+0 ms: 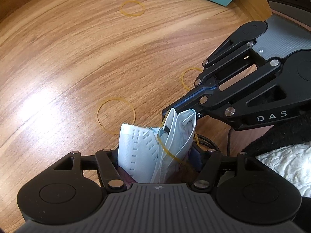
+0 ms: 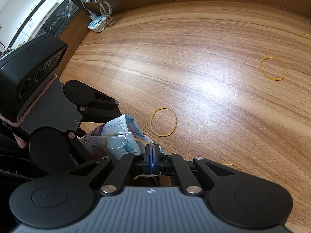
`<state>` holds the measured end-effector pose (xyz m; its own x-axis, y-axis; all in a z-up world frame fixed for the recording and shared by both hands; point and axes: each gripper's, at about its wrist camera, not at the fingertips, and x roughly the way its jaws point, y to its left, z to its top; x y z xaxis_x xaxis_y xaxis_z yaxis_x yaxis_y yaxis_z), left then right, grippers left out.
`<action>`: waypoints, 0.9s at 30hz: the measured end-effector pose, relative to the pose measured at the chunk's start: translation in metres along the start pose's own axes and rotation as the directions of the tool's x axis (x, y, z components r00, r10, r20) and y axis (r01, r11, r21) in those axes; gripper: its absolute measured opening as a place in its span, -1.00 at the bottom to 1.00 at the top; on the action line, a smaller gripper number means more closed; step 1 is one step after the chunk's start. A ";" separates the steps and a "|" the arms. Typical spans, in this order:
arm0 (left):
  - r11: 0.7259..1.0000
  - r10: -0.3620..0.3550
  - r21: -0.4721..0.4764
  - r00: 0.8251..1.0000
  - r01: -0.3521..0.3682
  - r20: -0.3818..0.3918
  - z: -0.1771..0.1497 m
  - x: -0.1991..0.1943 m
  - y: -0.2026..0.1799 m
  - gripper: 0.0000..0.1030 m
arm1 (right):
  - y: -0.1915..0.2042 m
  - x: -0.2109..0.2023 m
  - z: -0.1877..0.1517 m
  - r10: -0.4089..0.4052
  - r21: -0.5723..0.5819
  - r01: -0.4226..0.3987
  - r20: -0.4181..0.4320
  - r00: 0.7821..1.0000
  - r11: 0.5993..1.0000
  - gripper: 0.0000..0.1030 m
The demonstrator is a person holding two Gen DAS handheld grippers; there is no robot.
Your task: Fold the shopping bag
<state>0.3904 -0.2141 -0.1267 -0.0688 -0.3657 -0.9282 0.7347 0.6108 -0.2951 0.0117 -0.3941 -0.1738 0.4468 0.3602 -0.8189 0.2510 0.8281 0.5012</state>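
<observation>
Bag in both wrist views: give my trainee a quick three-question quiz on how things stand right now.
1. True or false: the right gripper has its jaws wide open.
2. What is looped around the folded bag? A) string B) a yellow band C) tape
3. Fill in: the bag sits between the fingers of the ___ gripper.

Key: 1 false, the jaws are shut; 2 B; 3 left gripper.
</observation>
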 end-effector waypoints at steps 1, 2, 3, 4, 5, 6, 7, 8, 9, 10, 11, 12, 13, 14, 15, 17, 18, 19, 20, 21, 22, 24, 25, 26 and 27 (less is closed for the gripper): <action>1.000 0.002 0.001 1.000 -0.002 0.002 0.000 -0.001 0.000 0.31 | 0.000 0.000 0.000 0.000 -0.001 0.000 -0.001 1.000 1.000 -0.98; 1.000 0.005 0.004 1.000 -0.005 0.006 0.000 -0.002 -0.001 0.32 | 0.000 0.000 0.000 0.000 -0.002 0.000 -0.001 1.000 1.000 -0.98; 1.000 0.009 0.010 1.000 -0.009 0.012 -0.001 -0.003 -0.002 0.32 | 0.000 0.000 0.000 0.000 -0.003 0.000 -0.002 1.000 1.000 -0.98; 1.000 0.010 0.016 1.000 -0.010 0.017 -0.002 -0.004 -0.003 0.32 | 0.000 -0.001 0.000 0.001 -0.003 -0.001 -0.003 1.000 1.000 -0.98; 1.000 0.009 0.018 1.000 -0.010 0.018 -0.002 -0.005 -0.003 0.31 | 0.000 -0.001 0.000 0.001 -0.003 -0.001 -0.003 1.000 1.000 -0.98; 1.000 0.008 0.019 1.000 -0.009 0.019 -0.002 -0.005 -0.003 0.31 | -0.001 -0.001 0.000 0.001 -0.003 -0.001 -0.004 1.000 1.000 -0.98; 1.000 0.007 0.017 1.000 -0.007 0.018 -0.002 -0.006 -0.003 0.30 | -0.001 -0.001 0.000 0.002 -0.002 -0.002 -0.004 1.000 1.000 -0.98; 1.000 0.005 0.015 1.000 -0.005 0.018 -0.002 -0.007 -0.003 0.30 | -0.001 -0.002 0.000 0.002 -0.001 -0.002 -0.004 1.000 1.000 -0.98; 1.000 0.003 0.011 1.000 -0.003 0.017 -0.002 -0.008 -0.002 0.29 | -0.001 -0.002 0.000 0.003 -0.001 -0.003 -0.003 1.000 1.000 -0.98; 1.000 -0.001 0.006 1.000 0.001 0.013 -0.002 -0.009 -0.002 0.26 | -0.001 -0.002 0.000 0.003 0.000 -0.003 -0.002 1.000 1.000 -0.98; 1.000 -0.009 -0.001 1.000 0.009 0.007 -0.001 -0.010 -0.001 0.21 | -0.001 -0.002 0.000 0.004 0.001 -0.004 -0.002 1.000 1.000 -0.98; 1.000 -0.020 -0.009 1.000 0.020 0.001 -0.001 -0.010 0.000 0.17 | -0.001 -0.002 -0.001 0.004 0.002 -0.004 -0.002 1.000 1.000 -0.98; 0.999 -0.031 -0.017 0.999 0.031 -0.005 -0.001 -0.010 0.000 0.06 | -0.002 -0.002 -0.001 0.003 0.003 -0.003 -0.002 1.000 1.000 -0.98; 0.999 -0.043 -0.026 0.999 0.042 -0.011 -0.001 -0.011 0.001 0.02 | -0.001 -0.002 -0.001 0.003 0.004 -0.003 -0.002 1.000 1.000 -0.98; 0.998 -0.051 -0.034 0.999 0.051 -0.014 -0.001 -0.012 0.002 0.01 | -0.001 -0.002 -0.001 0.003 0.005 -0.003 -0.002 1.000 1.000 -0.98; 0.997 -0.060 -0.045 0.998 0.059 -0.011 -0.002 -0.016 0.003 -0.08 | -0.001 -0.003 -0.002 0.003 0.008 -0.003 -0.003 1.000 1.000 -0.98; 0.997 -0.060 -0.046 0.998 0.060 -0.007 -0.002 -0.017 0.002 -0.11 | -0.001 -0.003 -0.002 0.003 0.010 -0.003 -0.002 1.000 1.000 -0.98; 0.997 -0.057 -0.046 0.998 0.057 0.000 -0.003 -0.020 0.000 -0.17 | 0.000 -0.004 -0.001 0.002 0.008 -0.002 0.003 1.000 1.000 -0.98; 0.997 -0.053 -0.048 0.999 0.054 0.011 -0.005 -0.022 0.000 -0.20 | 0.001 -0.005 -0.001 -0.001 0.005 0.001 0.010 1.000 1.000 -0.98; 0.997 -0.051 -0.052 0.998 0.052 0.022 -0.005 -0.021 0.004 -0.22 | 0.002 -0.007 -0.001 -0.004 0.002 0.004 0.016 1.000 1.000 -0.98; 0.997 -0.050 -0.059 0.998 0.052 0.041 -0.005 -0.022 0.007 -0.25 | 0.002 -0.010 0.000 -0.005 0.000 0.005 0.025 1.000 1.000 -0.99; 0.996 -0.053 -0.066 0.996 0.058 0.073 -0.003 -0.024 0.009 -0.28 | 0.003 -0.016 0.002 -0.006 -0.004 0.006 0.043 0.999 1.000 -0.99; 0.996 -0.060 -0.065 0.994 0.066 0.095 -0.004 -0.031 0.010 -0.29 | 0.005 -0.020 0.003 -0.010 -0.007 0.011 0.056 0.998 1.000 -0.99; 0.995 -0.066 -0.064 0.991 0.074 0.118 -0.004 -0.037 0.011 -0.30 | 0.008 -0.026 0.005 -0.017 -0.010 0.018 0.072 0.997 1.000 -0.99; 0.994 -0.082 -0.063 0.986 0.092 0.148 -0.006 -0.047 0.011 -0.31 | 0.011 -0.031 0.007 -0.023 -0.012 0.024 0.088 0.996 1.000 -0.99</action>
<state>0.3981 -0.1860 -0.0881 -0.0279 -0.5144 -0.8571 0.6815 0.6175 -0.3927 0.0063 -0.3994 -0.1410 0.5144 0.3018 -0.8027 0.2514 0.8419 0.4776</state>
